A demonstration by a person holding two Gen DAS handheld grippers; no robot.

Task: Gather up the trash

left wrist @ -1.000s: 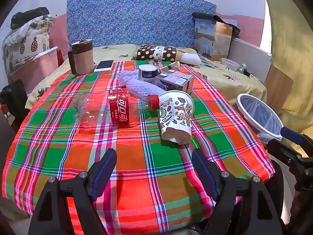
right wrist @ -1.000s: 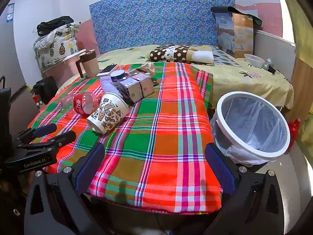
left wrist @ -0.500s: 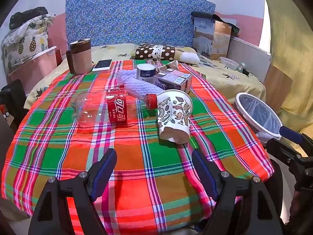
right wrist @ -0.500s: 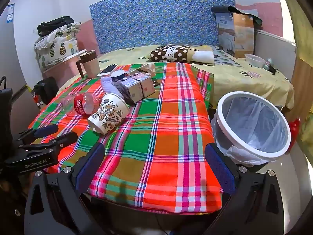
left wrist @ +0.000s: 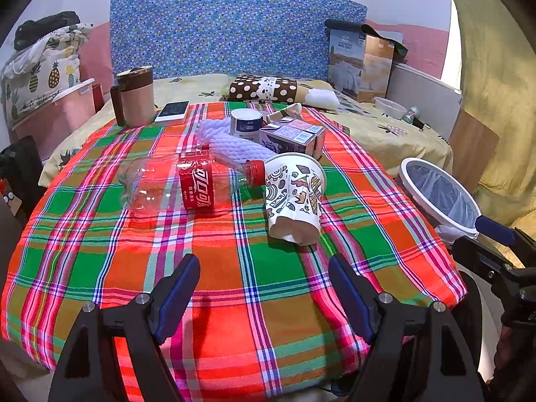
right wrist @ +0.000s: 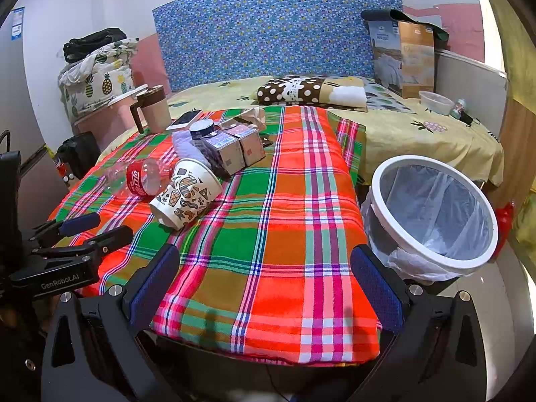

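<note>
A bed [right wrist: 418, 134] with a yellow pineapple sheet sits against a blue flowery headboard [right wrist: 268, 30]. The wall [right wrist: 83, 6] behind is white on top and pink lower down. The floor [right wrist: 499, 301] is pale and shiny.

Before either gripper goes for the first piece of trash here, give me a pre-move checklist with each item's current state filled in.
1. Left gripper open and holding nothing: ok.
2. Right gripper open and holding nothing: ok.
3. Trash bin lined with a bag, mouth unobstructed, beside the table's right edge: ok.
4. Paper cup within clear approach, lying on its side with bare cloth in front: ok.
5. Plastic bottle free of the cup: cannot tell; its red cap sits right at the cup's rim.
6. Phone and mug kept apart from the trash pile: ok, both at the far left corner.
</note>
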